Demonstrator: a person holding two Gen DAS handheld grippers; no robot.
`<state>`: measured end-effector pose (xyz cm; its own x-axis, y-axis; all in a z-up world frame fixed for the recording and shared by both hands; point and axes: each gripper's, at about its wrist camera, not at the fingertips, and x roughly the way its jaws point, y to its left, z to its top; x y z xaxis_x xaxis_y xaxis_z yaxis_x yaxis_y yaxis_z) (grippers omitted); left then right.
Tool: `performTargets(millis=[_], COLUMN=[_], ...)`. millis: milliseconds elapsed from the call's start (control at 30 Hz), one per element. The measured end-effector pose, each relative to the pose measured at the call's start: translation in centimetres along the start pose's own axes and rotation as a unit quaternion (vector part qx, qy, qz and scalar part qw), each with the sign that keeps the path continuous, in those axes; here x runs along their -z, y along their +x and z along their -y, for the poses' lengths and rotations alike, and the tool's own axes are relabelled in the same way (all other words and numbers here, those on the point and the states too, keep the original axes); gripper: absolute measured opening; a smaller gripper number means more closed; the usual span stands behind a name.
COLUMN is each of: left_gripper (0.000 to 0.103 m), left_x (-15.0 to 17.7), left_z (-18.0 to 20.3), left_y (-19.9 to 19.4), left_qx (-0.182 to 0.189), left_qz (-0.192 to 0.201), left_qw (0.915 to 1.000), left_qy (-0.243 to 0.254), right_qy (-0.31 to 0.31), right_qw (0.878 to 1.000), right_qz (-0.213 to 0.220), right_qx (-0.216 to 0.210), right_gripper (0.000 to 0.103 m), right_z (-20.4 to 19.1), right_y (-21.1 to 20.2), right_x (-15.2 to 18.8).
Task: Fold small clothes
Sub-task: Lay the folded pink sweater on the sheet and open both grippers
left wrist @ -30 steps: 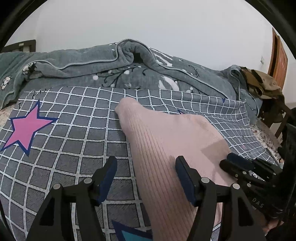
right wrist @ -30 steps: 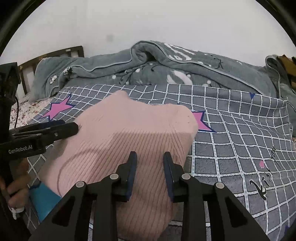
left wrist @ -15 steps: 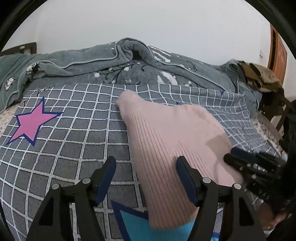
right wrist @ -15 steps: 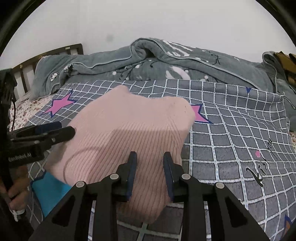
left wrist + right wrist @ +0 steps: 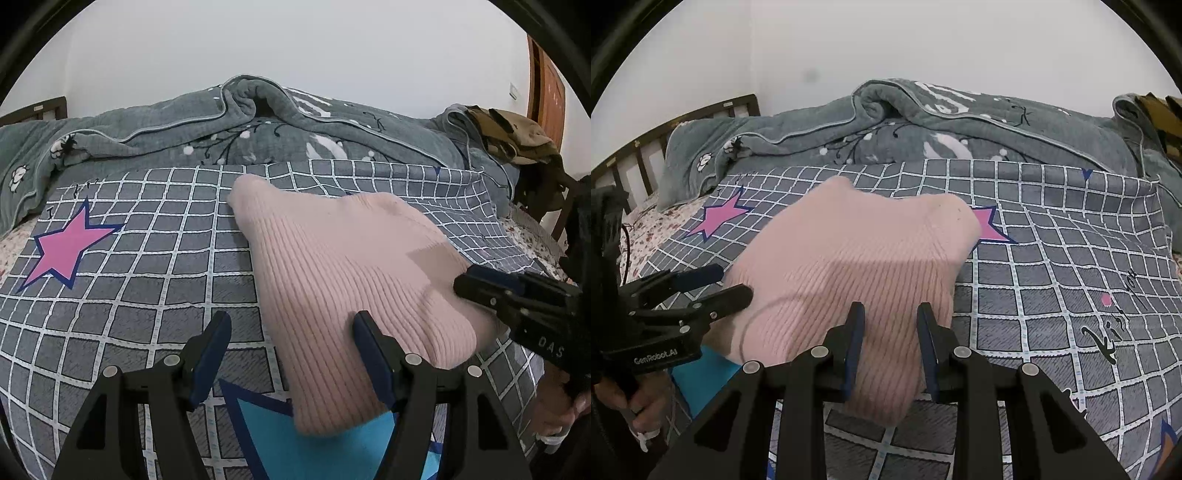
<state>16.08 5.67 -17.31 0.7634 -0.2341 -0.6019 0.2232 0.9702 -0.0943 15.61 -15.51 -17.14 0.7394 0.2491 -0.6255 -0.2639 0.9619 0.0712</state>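
Grid-patterned grey bedsheet covers the bed; a rumpled grey quilt bounds its far edge, with open sheet to the left. Left gripper stands spread, the near left edge of the pink ribbed knit garment between its jaws, unpinched. Garment lies mid-sheet, folded, smooth. Right gripper stands partly spread over the garment's near right corner; grip cannot be told.

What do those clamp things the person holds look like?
Both are matte black plastic. The left gripper and right gripper each have two slim fingers with dark blue pads and silver rivets. White lettering marks their sides, and a thin black cable trails nearby.
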Motion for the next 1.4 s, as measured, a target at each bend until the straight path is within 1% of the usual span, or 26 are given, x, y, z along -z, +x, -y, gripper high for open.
performTargets(millis=[167, 267, 333, 467, 633, 767, 800, 833, 933, 967, 1033, 1067, 1133, 1200, 1267, 1400], left_gripper=[0.069, 0.069, 0.069, 0.069, 0.069, 0.069, 0.069, 0.069, 0.069, 0.069, 0.069, 0.069, 0.069, 0.069, 0.067, 0.067], left_x=[0.0, 0.1, 0.1, 0.1, 0.2, 0.4, 0.5, 0.5, 0.6, 0.7, 0.7, 0.8, 1.0, 1.1, 1.4, 1.7], left_z=[-0.3, -0.6, -0.7, -1.0, -1.7, -2.1, -2.2, -2.2, -1.9, -1.8, -1.7, -1.6, -1.4, -0.9, -0.4, 0.6], left_y=[-0.6, -0.9, -1.0, -1.4, -1.7, -1.9, -2.0, -2.0, -2.1, -2.3, -2.6, -2.7, -2.8, -2.6, -2.7, -3.1], left_qx=[-0.003, -0.001, -0.002, -0.008, -0.025, -0.028, -0.028, -0.028, -0.034, -0.035, -0.031, -0.028, -0.026, -0.035, -0.037, -0.033], left_qz=[0.006, 0.008, 0.009, 0.015, 0.017, 0.018, 0.018, 0.017, 0.016, 0.018, 0.019, 0.020, 0.018, 0.009, 0.003, -0.004], left_qw=[1.0000, 1.0000, 1.0000, 0.9998, 0.9994, 0.9991, 0.9991, 0.9991, 0.9990, 0.9990, 0.9991, 0.9991, 0.9992, 0.9991, 0.9991, 0.9994], left_qy=[0.006, 0.003, 0.002, -0.004, -0.015, -0.025, -0.027, -0.028, -0.023, -0.021, -0.021, -0.023, -0.025, -0.023, -0.020, -0.011], right_qy=[0.009, 0.011, 0.015, 0.034, 0.054, 0.048, 0.050, 0.052, 0.034, 0.033, 0.055, 0.069, 0.090, 0.091, 0.079, 0.040], right_qw=[1.000, 1.000, 0.999, 0.999, 0.998, 0.998, 0.998, 0.999, 0.999, 0.999, 0.998, 0.997, 0.996, 0.995, 0.996, 0.998], right_qz=[0.001, -0.012, -0.014, -0.003, -0.028, -0.022, -0.017, -0.012, 0.019, 0.033, 0.039, 0.032, -0.006, -0.031, -0.023, -0.004], right_qx=[0.006, 0.023, 0.028, 0.028, 0.016, 0.021, 0.018, 0.010, 0.025, 0.023, 0.010, 0.007, 0.004, 0.009, 0.024, 0.053], right_gripper=[0.029, 0.029, 0.029, 0.030, 0.031, 0.030, 0.017, 0.008, 0.007, 0.007, 0.007, 0.007, 0.010, 0.024, 0.030, 0.032], right_z=[0.6, 0.8, 1.1, 2.2, 2.9, 2.6, 2.7, 2.7, 1.8, 1.9, 2.7, 3.2, 4.2, 4.3, 3.9, 2.6], right_y=[0.2, 1.0, 1.1, 0.5, 1.7, 1.5, 1.4, 1.4, 0.5, -0.1, -0.6, -0.5, 0.9, 1.7, 0.8, -2.0], right_x=[-0.4, -0.3, -0.3, -0.6, -0.2, -0.1, 0.0, 0.1, 0.2, 0.2, -0.1, -0.1, 0.3, 1.0, 1.3, 2.2])
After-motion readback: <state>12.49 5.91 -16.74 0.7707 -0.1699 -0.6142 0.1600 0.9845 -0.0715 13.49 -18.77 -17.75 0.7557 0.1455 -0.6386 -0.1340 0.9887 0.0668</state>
